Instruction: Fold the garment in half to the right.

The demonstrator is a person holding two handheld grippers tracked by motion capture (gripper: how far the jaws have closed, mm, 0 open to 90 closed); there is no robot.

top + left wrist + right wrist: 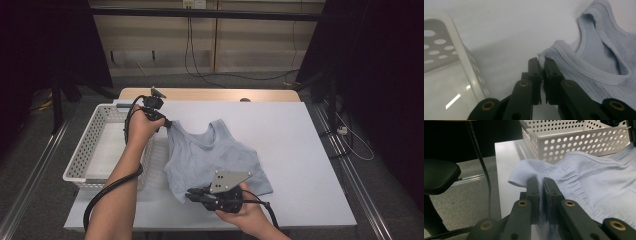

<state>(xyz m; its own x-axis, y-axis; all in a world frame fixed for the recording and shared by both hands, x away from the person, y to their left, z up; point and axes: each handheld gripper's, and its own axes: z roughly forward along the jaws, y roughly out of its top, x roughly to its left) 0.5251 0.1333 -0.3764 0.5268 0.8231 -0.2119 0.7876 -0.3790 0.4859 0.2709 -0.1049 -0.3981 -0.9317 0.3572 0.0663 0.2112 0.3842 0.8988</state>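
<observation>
Two grippers we hold, left gripper (167,123) and right gripper (192,196), clench the pale blue ribbed knit tank top (215,157) spread flat on the white table (300,150), touching the white perforated plastic basket (95,145).

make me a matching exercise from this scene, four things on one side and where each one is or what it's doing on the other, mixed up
Things:
1. left gripper
2. right gripper
3. basket
4. vest

Places or states:
A. lies spread on the white table
B. shut on the vest's bottom hem corner
C. stands at the table's left edge, beside the vest
D. shut on the vest's shoulder strap

Pairs: 1-D, 2-B, 3-C, 4-A
</observation>
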